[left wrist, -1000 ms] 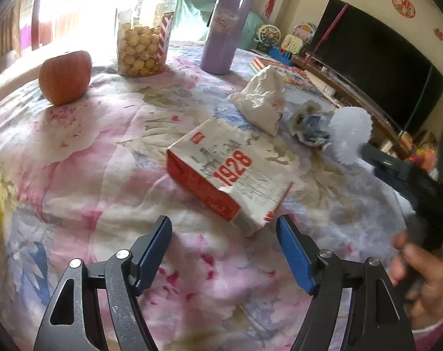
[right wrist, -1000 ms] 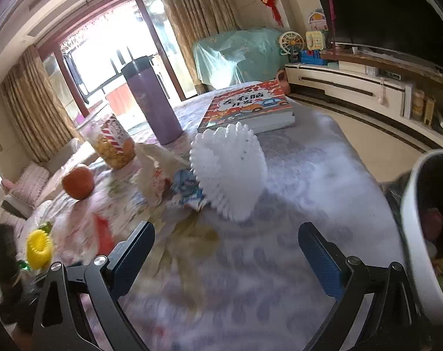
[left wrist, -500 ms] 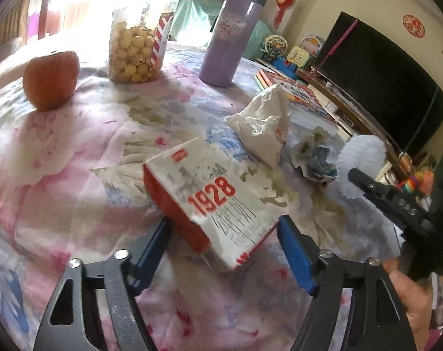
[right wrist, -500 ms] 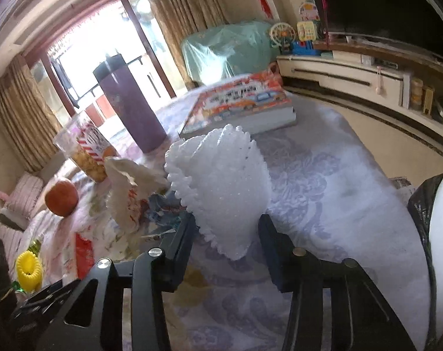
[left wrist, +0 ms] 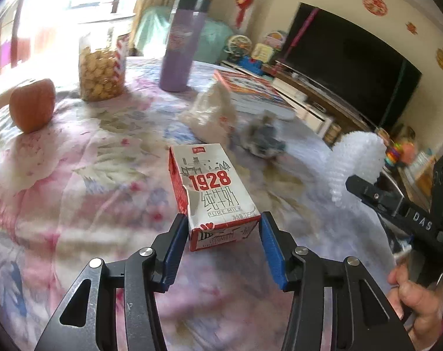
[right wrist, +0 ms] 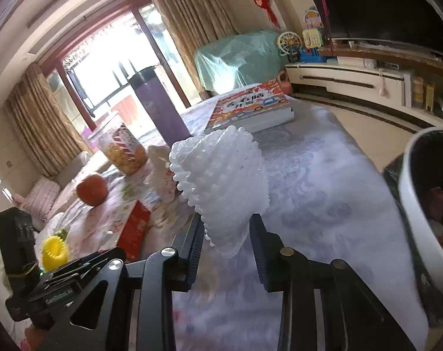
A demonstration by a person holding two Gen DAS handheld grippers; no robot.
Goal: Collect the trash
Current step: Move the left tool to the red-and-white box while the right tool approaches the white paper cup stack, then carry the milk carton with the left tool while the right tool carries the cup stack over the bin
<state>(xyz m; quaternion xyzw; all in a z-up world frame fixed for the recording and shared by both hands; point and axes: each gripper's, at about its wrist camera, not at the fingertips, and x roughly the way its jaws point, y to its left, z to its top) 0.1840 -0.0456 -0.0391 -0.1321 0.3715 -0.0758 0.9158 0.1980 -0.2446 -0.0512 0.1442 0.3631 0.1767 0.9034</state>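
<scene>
A white and red "1928" milk carton lies endwise between the blue pads of my left gripper. The jaws are closing and both pads touch its near end. A white foam fruit net is pinched at its lower end by my right gripper, whose jaws are also closing; the net shows at the right of the left wrist view, held above the floral tablecloth. A crumpled white bag and a crumpled blue-white wrapper lie beyond the carton.
A white bin with a black liner stands off the table's right edge. On the table are an apple, a snack jar, a purple flask, a picture book and a yellow ring.
Both grippers went from wide open to closed around their items. The carton turned to line up with the left jaws. The foam net got squeezed and rose with the right gripper.
</scene>
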